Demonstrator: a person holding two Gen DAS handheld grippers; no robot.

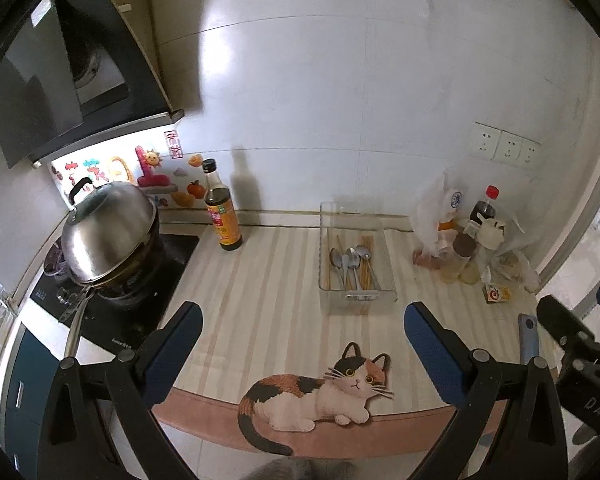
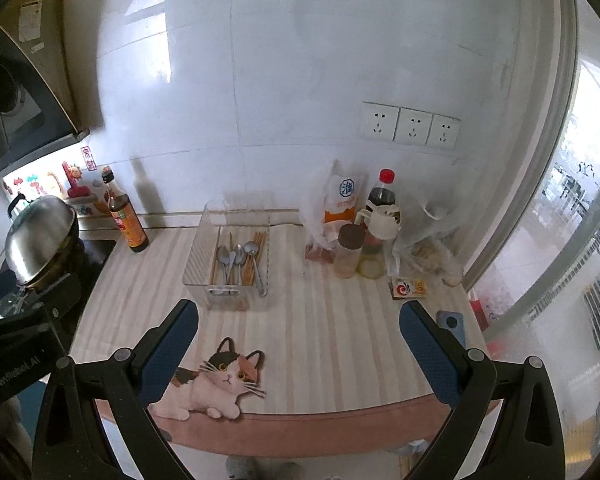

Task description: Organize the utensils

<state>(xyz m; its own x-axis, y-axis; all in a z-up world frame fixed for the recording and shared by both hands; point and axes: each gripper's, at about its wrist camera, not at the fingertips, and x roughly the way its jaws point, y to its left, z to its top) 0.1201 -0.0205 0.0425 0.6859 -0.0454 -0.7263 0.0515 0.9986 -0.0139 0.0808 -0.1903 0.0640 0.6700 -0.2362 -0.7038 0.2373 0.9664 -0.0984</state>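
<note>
left fingers: left gripper (image 1: 303, 334), blue-padded fingers (image 1: 180, 344) spread wide, nothing between them, hovering over near edge of table
right fingers: right gripper (image 2: 298, 334), blue pads (image 2: 428, 354) spread wide too, nothing held, same height, beside the left one
under fingers: striped beige table (image 1: 268, 292) with calico cat print (image 1: 320, 390) at the front edge; no loose utensils visible on the bare part
task thing: clear rectangular plastic organizer tray (image 2: 196, 264), mid-table, ahead of both grippers, well apart from them
tray contents: metal spoons (image 2: 236, 258), bowls toward the wall, handles toward camera; wooden chopsticks (image 2: 256, 256) lying lengthwise among and beside them, partly mixed
stage (judgement): either start of sorting or already finished; cannot tell, everything looks to be in the tray
how to do it well (judgement): come in low along the tray's long axis, pinch one handle at the near end, lift clear of the wall before moving sideways; keep spoons one side, chopsticks the other
risk (judgement): thin stacked handles, easy to grab two; light tray may slide, so steady it with the other gripper
left surround: dark sauce bottle with orange label (image 1: 222, 212), steel domed lid on pan (image 1: 108, 236) on black cooktop
right surround: condiment bottles and plastic bags (image 2: 376, 232), small orange-white box (image 2: 410, 288), blue phone (image 2: 452, 326) near right fingers; keep clear of it
</note>
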